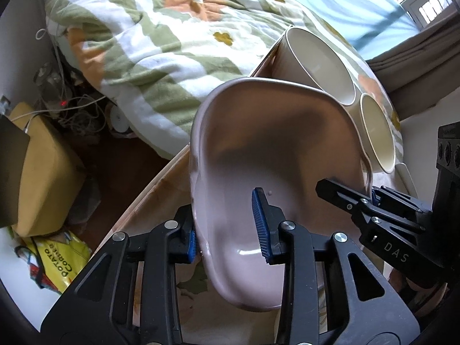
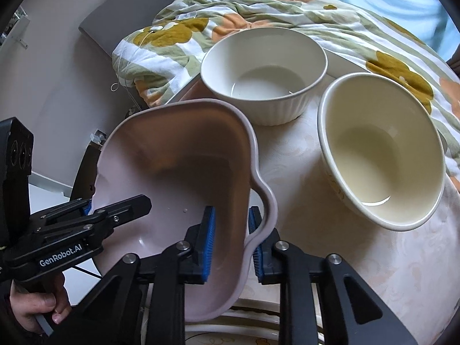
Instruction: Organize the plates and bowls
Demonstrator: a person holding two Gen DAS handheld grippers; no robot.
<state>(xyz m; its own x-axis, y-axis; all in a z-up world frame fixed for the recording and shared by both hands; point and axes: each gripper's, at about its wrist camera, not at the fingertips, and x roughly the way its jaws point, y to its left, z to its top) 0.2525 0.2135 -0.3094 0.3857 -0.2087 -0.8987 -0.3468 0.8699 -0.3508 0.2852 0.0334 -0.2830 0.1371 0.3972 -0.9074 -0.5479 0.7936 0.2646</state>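
Both claws are clenched on one thing: a pale pink, wavy-rimmed plastic dish point(image 2: 178, 178), lifted and tilted above the surface point(image 2: 302, 172), which wears a cream patterned cloth. The left claw point(image 1: 228, 225) pinches the dish's wall at one side, one blue pad inside and one outside; the right claw point(image 2: 231, 245) does the same at the opposite side, by the scalloped lip. Two grips on opposite edges probably keep so wide and shallow a dish from swinging while it is carried.

Beyond the dish stand two empty bowls, close together but apart: a white ribbed ceramic bowl point(image 2: 263, 73) farther back and a cream smooth-sided bowl point(image 2: 382, 161) nearer, on the right. A floral quilt in green, orange and mustard point(image 2: 258, 8) lies heaped on the bed behind the surface. Under the dish, at the bottom of the right wrist view, a sliver of a pale plate's rim point(image 2: 244, 323) shows, so the pink dish may be meant to go onto it, though that is only a guess
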